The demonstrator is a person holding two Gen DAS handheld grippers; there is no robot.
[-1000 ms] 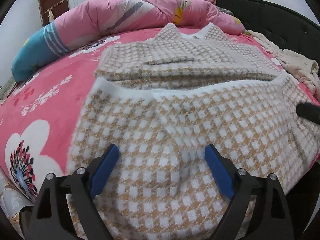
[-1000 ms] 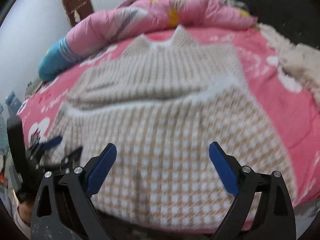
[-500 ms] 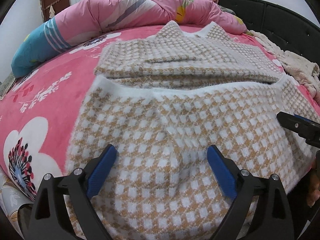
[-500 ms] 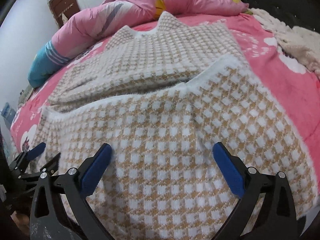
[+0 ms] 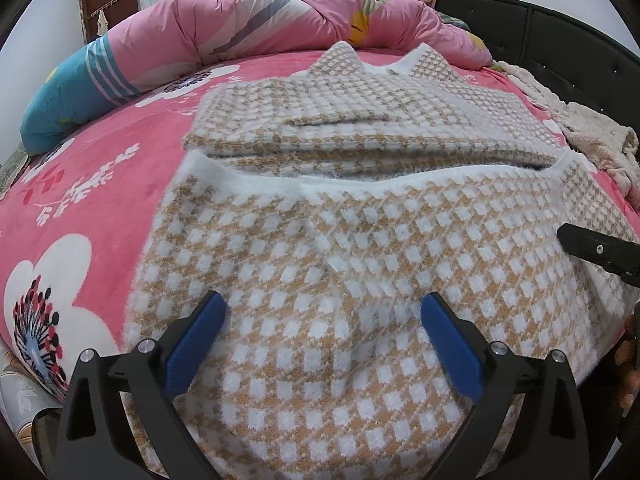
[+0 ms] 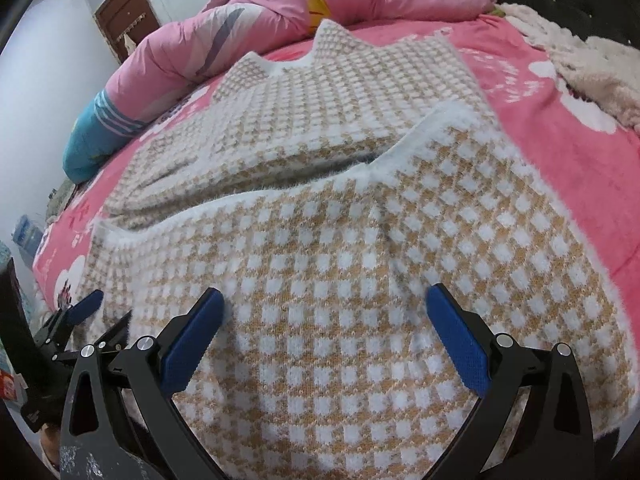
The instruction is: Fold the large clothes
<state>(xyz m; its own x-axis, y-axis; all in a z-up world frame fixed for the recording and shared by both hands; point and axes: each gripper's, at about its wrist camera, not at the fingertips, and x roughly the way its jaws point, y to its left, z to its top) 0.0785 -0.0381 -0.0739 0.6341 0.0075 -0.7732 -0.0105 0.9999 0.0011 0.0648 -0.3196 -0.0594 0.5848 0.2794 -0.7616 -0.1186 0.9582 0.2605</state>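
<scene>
A large tan-and-white checked sweater [image 5: 360,240] lies on the bed with its near half folded up over the far half. The white hem [image 5: 400,178] crosses the middle and the collar points away. My left gripper [image 5: 323,302] hovers over the near fold with its jaws opening; only the fabric below lies between the blue pads, ungripped. My right gripper [image 6: 325,294] stands open just above the same fold [image 6: 360,248], further right. Each gripper shows in the other's view: the right gripper [image 5: 592,248] at the right edge, the left gripper [image 6: 94,310] at the lower left.
The sweater rests on a pink floral bed sheet [image 5: 100,184]. A rolled pink quilt [image 5: 280,20] with a blue striped end [image 5: 68,96] lies along the far side. A cream fleece blanket [image 5: 588,136] sits at the right by the black headboard [image 5: 560,32].
The right gripper has come down closer to the sweater and rolled a little, and its jaws spread slightly. The left gripper's jaws have widened; it has stayed where it was.
</scene>
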